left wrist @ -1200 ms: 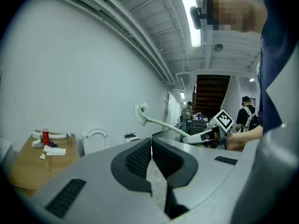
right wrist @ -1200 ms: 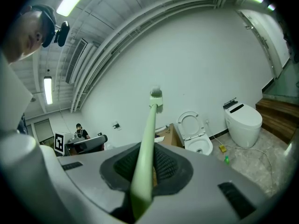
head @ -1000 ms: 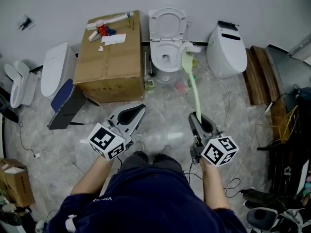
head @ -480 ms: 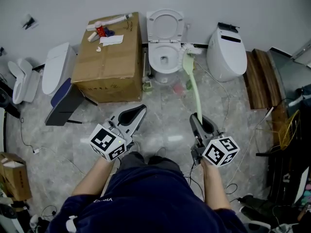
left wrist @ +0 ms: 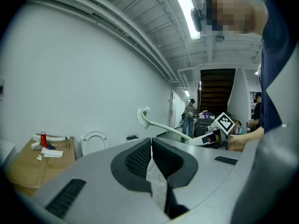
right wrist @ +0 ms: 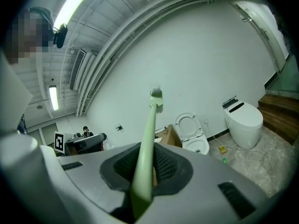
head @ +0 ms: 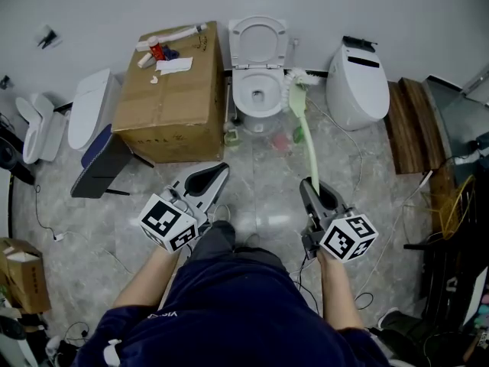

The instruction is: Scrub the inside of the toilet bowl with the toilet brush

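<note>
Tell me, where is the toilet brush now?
In the head view, the toilet brush is on the right, pinched in the right tongs, its bristles just right of the open toilet.

Four white toilets (head: 258, 82) (head: 355, 79) (head: 92, 109) (head: 30, 132), two cardboard boxes (head: 172, 90) (head: 23, 281), one toilet brush (head: 309, 140), two tools (head: 221, 168) (head: 308, 182)

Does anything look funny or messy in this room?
Yes. A spare toilet sits on the floor right of the open toilet, and a big cardboard box with odds and ends on top crowds its left side.
</note>
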`<state>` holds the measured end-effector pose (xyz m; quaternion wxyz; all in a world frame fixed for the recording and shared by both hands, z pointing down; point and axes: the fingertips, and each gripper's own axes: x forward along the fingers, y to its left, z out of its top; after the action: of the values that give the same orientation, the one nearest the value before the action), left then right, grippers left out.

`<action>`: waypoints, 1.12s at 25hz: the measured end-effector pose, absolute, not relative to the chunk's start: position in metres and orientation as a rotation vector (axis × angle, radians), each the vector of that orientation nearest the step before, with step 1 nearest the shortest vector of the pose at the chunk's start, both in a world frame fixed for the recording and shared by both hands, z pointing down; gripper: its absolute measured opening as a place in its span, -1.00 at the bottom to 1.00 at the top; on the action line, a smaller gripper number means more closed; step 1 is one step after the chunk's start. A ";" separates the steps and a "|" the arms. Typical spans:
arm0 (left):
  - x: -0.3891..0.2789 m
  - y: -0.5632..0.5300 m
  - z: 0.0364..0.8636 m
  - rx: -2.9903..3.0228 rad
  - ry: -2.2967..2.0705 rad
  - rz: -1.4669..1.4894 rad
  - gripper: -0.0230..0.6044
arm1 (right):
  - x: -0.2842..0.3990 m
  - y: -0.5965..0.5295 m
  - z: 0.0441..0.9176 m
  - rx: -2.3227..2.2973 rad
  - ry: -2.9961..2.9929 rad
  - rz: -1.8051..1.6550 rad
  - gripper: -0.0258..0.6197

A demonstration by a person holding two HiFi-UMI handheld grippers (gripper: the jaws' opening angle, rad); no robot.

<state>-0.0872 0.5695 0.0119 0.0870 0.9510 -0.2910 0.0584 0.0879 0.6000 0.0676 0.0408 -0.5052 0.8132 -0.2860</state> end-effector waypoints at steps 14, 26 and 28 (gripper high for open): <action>-0.066 0.528 0.015 2.830 -0.868 0.130 -0.81 | 0.110 0.566 0.069 -1.566 2.499 -0.858 -0.73; -0.070 0.453 0.029 2.797 -0.854 0.134 -0.81 | 0.105 0.493 0.081 -1.572 2.508 -0.897 -0.74; -0.073 0.437 0.032 2.790 -0.852 0.135 -0.81 | 0.101 0.478 0.083 -1.580 2.508 -0.904 -0.74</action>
<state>-0.0734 0.4373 0.0319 0.1103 0.9495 -0.2901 0.0461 0.1008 0.4782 0.0829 0.0213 -0.5099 0.8090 -0.2917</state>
